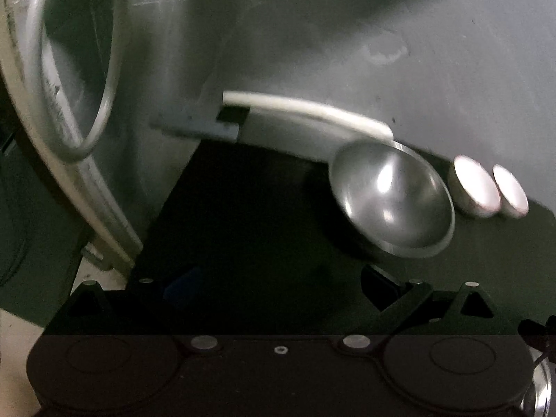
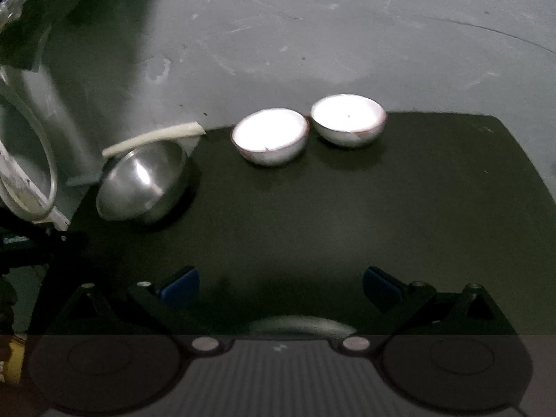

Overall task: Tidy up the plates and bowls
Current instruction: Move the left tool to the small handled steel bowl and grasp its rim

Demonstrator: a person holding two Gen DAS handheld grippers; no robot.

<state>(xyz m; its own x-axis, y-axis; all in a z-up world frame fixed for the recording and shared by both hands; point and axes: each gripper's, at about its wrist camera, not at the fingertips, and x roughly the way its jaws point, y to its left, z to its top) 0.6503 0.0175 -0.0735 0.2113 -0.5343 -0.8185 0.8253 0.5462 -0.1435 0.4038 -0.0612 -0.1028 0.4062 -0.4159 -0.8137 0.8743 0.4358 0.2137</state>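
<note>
Both grippers stand with jaws apart and hold nothing. The right gripper (image 2: 281, 286) hovers low over the dark mat (image 2: 347, 208), its blue-padded fingertips (image 2: 180, 286) spread wide. The left gripper (image 1: 281, 285) is also spread, though its near-side pad is dim in that view.

Task items: a steel bowl (image 2: 142, 182) rests on the mat's left rear corner, tipped on its rounded side with its mouth facing the cameras. Two white bowls (image 2: 270, 136) and (image 2: 348, 124) sit upright along the mat's rear edge, just beside each other and well apart from the steel bowl. A curved white strip (image 2: 153, 139) lies immediately behind the steel bowl; contact between them cannot be determined. At far left, a large steel plate (image 1: 80, 80) stands on edge in a pale rack (image 1: 104, 229). Behind everything is a scuffed grey wall (image 2: 312, 34).

Hazards, judged from this layout:
- The steel bowl is tilted and round-bottomed. A pinch on its rim may cause it to roll or slip from the pads.
- The white bowls are close together. Closing on one may nudge the other off the mat's rear edge.
- The left-wrist view is motion-blurred, so approach alignment is uncertain.

Markings: a small pale label on dark hardware at the left edge of the right-wrist view is too blurred to read. No other writing is visible.
</note>
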